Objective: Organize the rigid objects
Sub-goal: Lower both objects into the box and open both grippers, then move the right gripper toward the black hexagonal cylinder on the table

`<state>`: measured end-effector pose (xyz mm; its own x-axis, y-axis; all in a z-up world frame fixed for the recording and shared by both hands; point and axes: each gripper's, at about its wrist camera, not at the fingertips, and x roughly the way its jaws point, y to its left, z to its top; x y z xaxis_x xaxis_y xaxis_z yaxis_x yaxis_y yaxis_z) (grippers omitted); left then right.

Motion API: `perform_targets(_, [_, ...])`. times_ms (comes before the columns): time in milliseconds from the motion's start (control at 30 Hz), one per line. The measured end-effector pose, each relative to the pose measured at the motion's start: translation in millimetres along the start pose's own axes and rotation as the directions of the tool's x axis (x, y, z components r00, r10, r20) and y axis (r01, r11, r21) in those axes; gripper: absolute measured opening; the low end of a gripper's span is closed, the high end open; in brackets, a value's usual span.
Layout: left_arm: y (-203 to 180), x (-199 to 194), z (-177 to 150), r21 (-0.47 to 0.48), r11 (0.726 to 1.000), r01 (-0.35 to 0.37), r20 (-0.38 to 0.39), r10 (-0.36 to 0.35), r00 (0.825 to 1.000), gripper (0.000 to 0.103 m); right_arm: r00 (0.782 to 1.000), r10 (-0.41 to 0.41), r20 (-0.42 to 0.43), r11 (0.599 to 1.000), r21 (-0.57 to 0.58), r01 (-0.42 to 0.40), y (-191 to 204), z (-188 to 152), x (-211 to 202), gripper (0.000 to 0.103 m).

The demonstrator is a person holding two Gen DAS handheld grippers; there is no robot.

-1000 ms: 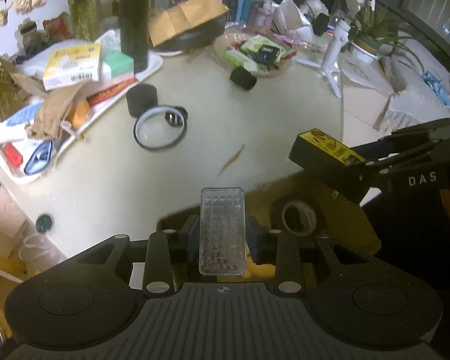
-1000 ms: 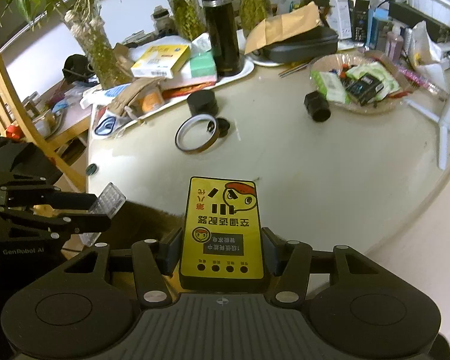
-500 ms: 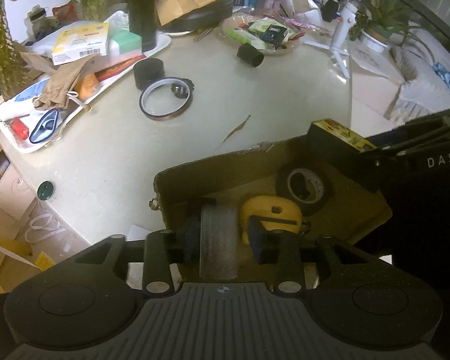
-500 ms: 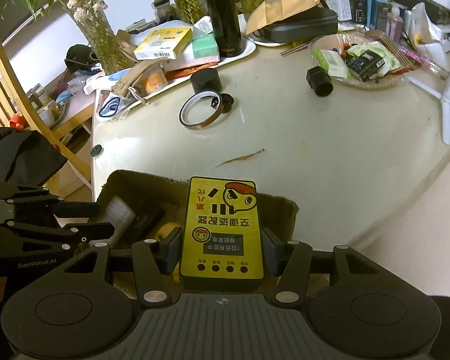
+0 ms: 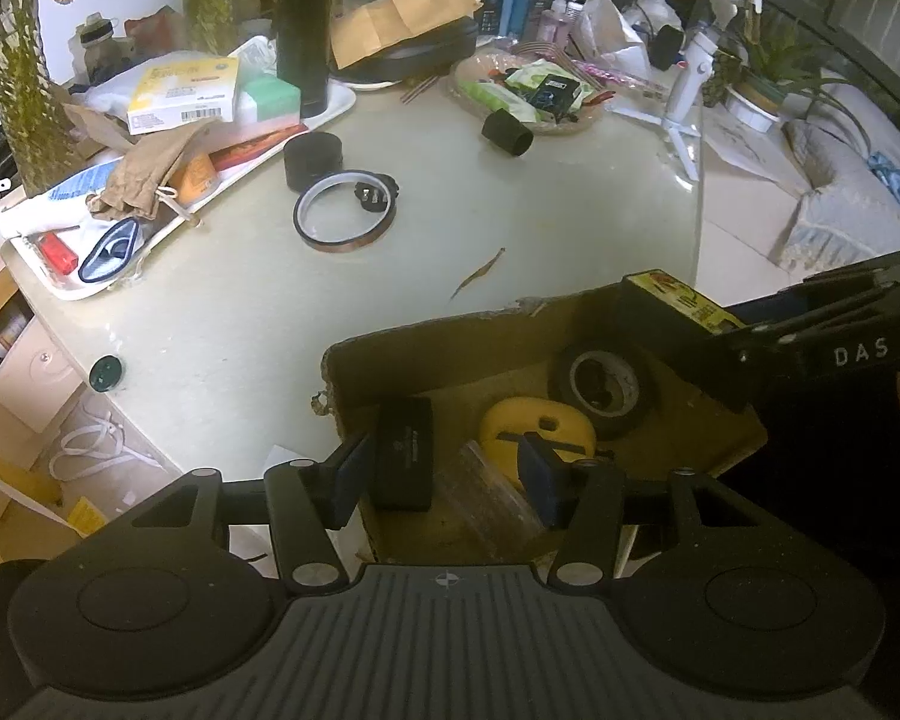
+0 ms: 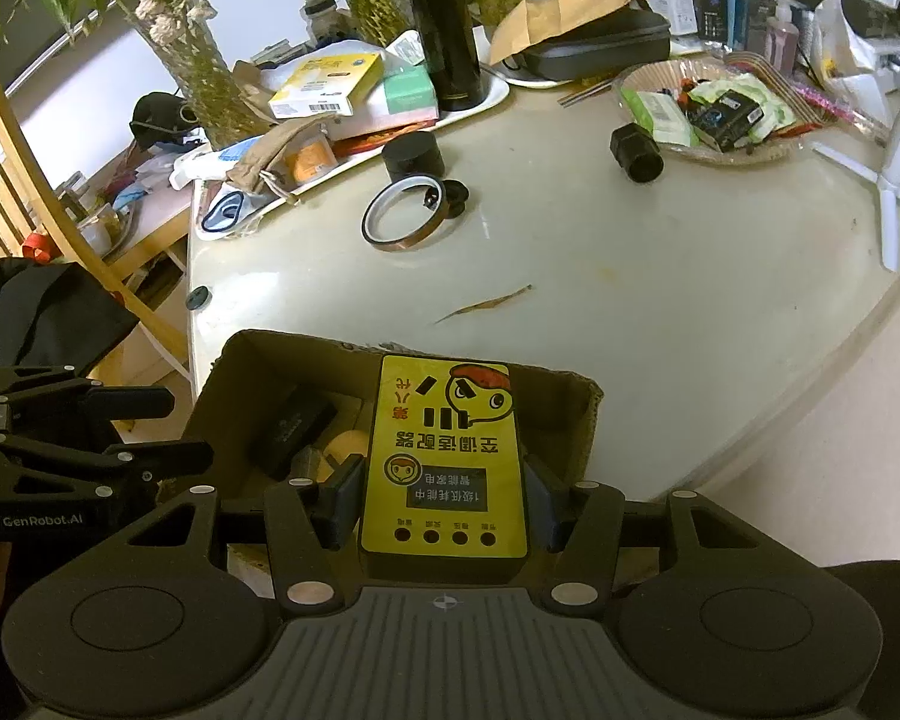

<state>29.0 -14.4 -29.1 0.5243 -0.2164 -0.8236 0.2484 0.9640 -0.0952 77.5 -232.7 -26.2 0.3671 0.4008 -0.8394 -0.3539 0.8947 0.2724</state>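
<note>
Two tongs over my brown cardboard box: left gripper now spread, clear ribbed plastic case released inside; right gripper clamps yellow-labelled black box.

Right tool grips yellow box above carton.

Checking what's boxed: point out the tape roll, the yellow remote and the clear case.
tape roll (image 5: 605, 385): left wrist view, its rim
yellow remote (image 6: 444, 456): right wrist view, its face
clear case (image 5: 491, 501): left wrist view, its middle
</note>
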Motion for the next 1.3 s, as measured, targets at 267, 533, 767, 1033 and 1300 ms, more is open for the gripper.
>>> perform_targets(267, [0,0,1,0.000,1.000,-0.003,0.001,0.003,1.000,0.053,0.999,-0.029,-0.023,0.999,-0.035,0.028,6,-5,8,0.086])
perform_targets(533, [3,4,1,-0.019,1.000,-0.001,-0.002,0.001,1.000,0.053,0.999,-0.047,-0.013,0.998,-0.032,0.047,3,3,10,0.096])
perform_targets(767, [2,9,7,-0.017,1.000,0.015,-0.001,-0.015,1.000,0.053,0.999,-0.042,0.003,0.999,-0.035,0.042,2,15,8,0.099])
perform_targets(1033, [0,7,28,-0.013,1.000,0.026,0.035,-0.026,0.999,0.053,0.996,-0.064,0.069,0.997,-0.027,0.066,-12,46,-7,0.099])
perform_targets(1300, [1,1,40,0.006,1.000,0.008,0.073,-0.008,0.997,0.053,0.982,-0.112,0.151,0.994,0.007,0.113,-35,65,-21,0.099])
